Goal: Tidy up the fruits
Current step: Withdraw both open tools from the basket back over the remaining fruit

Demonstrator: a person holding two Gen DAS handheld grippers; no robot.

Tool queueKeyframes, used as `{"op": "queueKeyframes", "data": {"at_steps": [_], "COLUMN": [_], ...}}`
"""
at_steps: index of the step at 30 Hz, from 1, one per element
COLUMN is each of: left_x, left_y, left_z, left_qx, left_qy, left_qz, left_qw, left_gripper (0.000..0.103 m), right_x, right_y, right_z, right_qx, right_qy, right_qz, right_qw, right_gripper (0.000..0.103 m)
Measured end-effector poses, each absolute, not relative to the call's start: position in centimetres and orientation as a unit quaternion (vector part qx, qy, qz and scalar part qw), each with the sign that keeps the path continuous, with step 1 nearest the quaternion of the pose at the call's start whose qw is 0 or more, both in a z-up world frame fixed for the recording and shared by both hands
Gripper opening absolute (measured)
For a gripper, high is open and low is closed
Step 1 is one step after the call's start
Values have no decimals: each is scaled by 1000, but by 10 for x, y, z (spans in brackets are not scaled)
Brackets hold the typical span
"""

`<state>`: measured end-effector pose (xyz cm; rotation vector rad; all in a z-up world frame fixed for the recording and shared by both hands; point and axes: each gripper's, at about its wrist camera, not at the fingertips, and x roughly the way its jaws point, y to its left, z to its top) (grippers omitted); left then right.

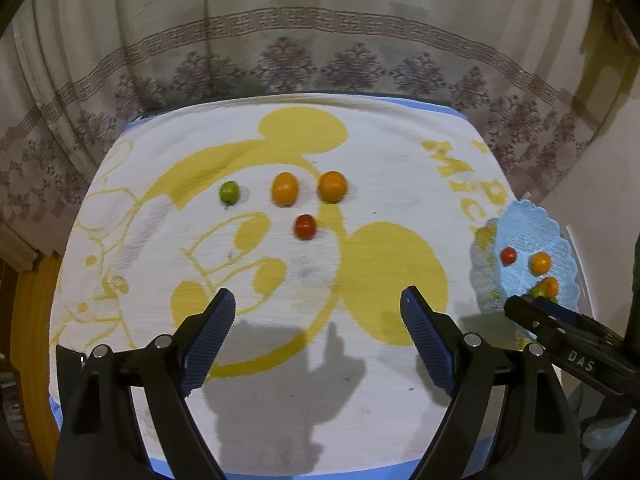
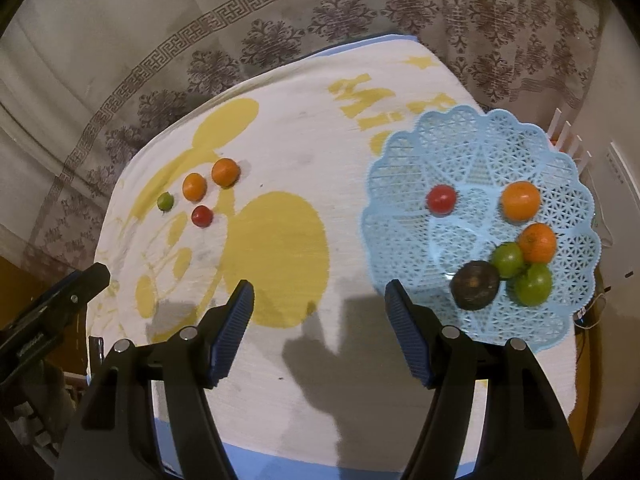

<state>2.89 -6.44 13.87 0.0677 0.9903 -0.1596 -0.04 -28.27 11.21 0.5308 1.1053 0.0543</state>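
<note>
Closest to my left camera, the left gripper hangs above the towel with its jaws spread wide and nothing between the blue pads. On my other feed the right gripper is likewise wide apart and empty, poised over the near part of the cloth, just left of the blue basket. I see that basket sitting on the right side of the table, and inside it, nearest me, a dark brown fruit touches a green fruit; a second green fruit sits just beside it, with an orange pressed against the pair. Farther back in the basket another orange and a red tomato lie apart from the cluster. Out on the towel, well apart from the basket, I count four loose pieces: a red tomato nearest me, then a row behind it with a small green lime on the left, an orange fruit in the middle and a rounder orange fruit on the right. Beyond the table's far edge hangs a patterned curtain.
</note>
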Motion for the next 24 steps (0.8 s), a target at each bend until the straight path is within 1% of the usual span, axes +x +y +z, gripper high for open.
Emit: {"op": "queueKeyframes", "data": {"at_steps": [13,24], "left_x": [63,108], "left_y": [-16,11], "left_z": [123,95], "left_qx": [35,46], "left_qy": [488,498], "left_qz": [-54,-43], "left_qw": [871,865], "left_gripper": [84,84], "right_x": [33,64], "right_y": [-236,-196], "right_z": [113,100], "right_qx": [232,211], "right_qy": [527,541], "right_qz": [35,46], "right_qw": [817,813], "right_gripper": [70,70]}}
